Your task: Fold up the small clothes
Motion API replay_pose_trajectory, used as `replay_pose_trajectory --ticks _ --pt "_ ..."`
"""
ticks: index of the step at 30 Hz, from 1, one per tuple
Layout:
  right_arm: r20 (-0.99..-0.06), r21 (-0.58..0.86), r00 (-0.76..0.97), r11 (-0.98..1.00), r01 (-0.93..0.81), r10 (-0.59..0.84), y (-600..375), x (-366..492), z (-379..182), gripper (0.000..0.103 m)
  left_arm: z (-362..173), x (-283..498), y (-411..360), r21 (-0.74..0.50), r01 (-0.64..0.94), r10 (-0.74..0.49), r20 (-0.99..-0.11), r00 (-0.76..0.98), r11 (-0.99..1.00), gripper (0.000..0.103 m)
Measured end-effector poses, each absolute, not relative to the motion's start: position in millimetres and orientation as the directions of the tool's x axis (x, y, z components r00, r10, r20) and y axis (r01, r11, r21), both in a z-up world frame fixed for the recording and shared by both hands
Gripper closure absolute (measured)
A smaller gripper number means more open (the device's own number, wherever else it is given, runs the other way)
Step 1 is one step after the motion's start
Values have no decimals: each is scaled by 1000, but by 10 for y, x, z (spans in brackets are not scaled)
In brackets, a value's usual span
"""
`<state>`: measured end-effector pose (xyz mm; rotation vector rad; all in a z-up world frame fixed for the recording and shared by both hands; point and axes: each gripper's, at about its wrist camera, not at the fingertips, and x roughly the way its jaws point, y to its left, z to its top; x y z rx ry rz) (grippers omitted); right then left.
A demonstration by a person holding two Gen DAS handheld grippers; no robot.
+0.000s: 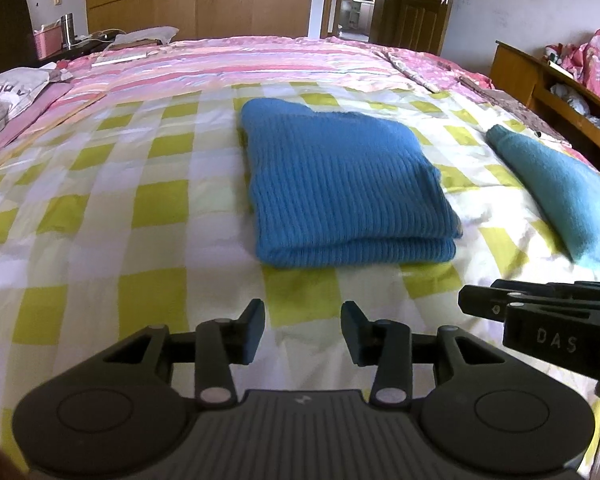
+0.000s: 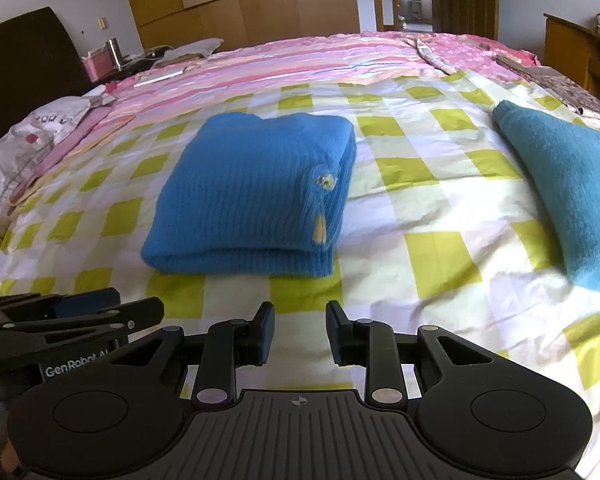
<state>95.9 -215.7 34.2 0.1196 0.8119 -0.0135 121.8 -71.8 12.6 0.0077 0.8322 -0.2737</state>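
Already folded, blue knit sweater (image 1: 340, 184) resting square on the checked bedsheet (image 1: 112, 208), well ahead of both tools. Left tool (image 1: 303, 330) and right tool (image 2: 300, 330) parted, gripping nothing, side by side above the sheet. Risk: snagging the loose top layer or the small tassel (image 2: 319, 236) and undoing the fold. Teal garment (image 2: 572, 196) near the right; plenty of bare sheet left and front.
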Motion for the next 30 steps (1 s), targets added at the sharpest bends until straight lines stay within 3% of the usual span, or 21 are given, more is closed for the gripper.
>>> replay_pose_trajectory --ticks 15,30 --pt "-723 125 689 991 56 52 -2045 559 305 74 62 877 -665 -84 246 -227 -734 641 966 53" --pt "-711 155 699 986 58 71 -1965 199 294 70 107 508 -721 -36 293 -231 -712 663 955 38"
